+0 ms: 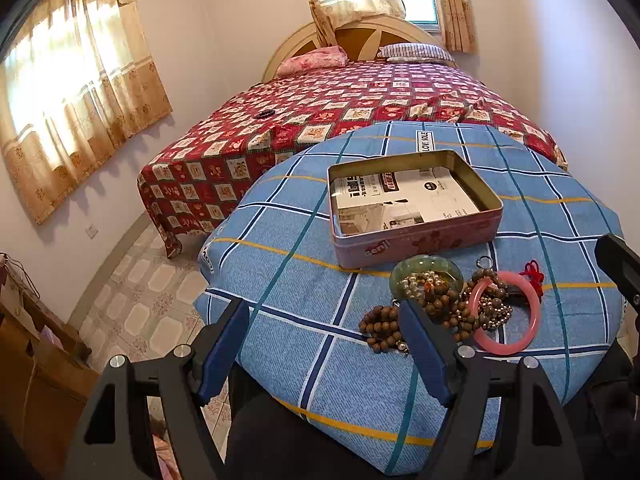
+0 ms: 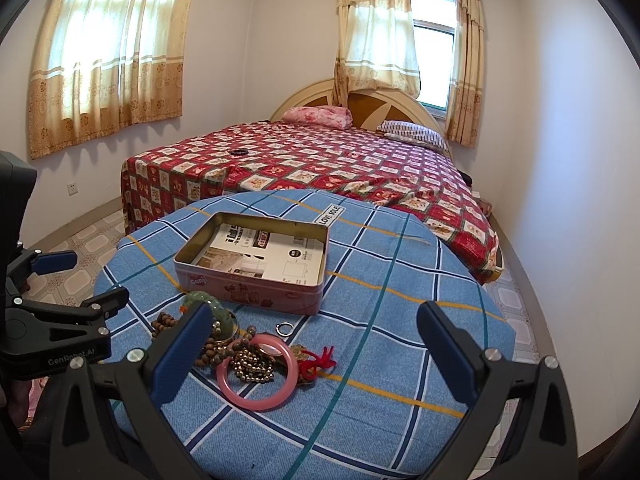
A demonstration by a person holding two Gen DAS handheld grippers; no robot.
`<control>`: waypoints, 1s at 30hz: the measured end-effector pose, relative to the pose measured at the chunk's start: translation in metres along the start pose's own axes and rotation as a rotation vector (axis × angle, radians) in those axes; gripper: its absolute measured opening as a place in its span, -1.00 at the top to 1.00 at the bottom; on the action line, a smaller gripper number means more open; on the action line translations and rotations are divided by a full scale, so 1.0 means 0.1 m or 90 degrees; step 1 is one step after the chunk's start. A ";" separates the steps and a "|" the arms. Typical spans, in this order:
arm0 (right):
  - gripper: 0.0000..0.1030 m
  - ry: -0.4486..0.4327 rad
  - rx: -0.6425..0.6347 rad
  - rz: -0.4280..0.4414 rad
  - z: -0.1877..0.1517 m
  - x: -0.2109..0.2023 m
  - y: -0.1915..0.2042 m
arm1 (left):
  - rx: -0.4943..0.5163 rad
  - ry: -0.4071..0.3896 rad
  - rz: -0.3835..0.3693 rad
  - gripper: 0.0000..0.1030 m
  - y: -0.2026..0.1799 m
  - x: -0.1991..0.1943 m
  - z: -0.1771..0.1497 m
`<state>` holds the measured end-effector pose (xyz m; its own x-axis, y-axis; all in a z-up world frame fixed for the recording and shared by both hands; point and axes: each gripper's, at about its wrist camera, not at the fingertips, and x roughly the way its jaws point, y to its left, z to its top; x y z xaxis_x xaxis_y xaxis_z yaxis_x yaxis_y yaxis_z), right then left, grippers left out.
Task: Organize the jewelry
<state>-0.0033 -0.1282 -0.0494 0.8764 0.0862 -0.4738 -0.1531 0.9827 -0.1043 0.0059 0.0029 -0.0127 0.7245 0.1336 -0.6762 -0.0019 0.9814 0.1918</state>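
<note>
Bright daylight glows through the curtains [image 2: 108, 52], frames sharp, fisheye bending and darkening the edges.

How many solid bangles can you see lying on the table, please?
2. The pink bangle lies nearest the grippers, over a beaded strand; the green bangle sits between it and the tin, partly behind a finger. Others could be hidden under the beads.

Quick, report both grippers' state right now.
Left gripper: open, holding nothing, above the table edge.
Right gripper: open, holding nothing, over the pink bangle.
</note>
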 end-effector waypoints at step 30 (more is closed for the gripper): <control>-1.00 0.080 -0.012 0.011 -0.44 0.38 -0.06 | 0.082 0.073 -0.068 -0.50 -0.31 0.65 -0.19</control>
<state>0.0110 -0.1378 -0.1054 0.8096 0.0806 -0.5815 -0.1775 0.9778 -0.1116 0.0393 -0.0165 -0.0763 0.6330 0.0516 -0.7724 0.1640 0.9662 0.1989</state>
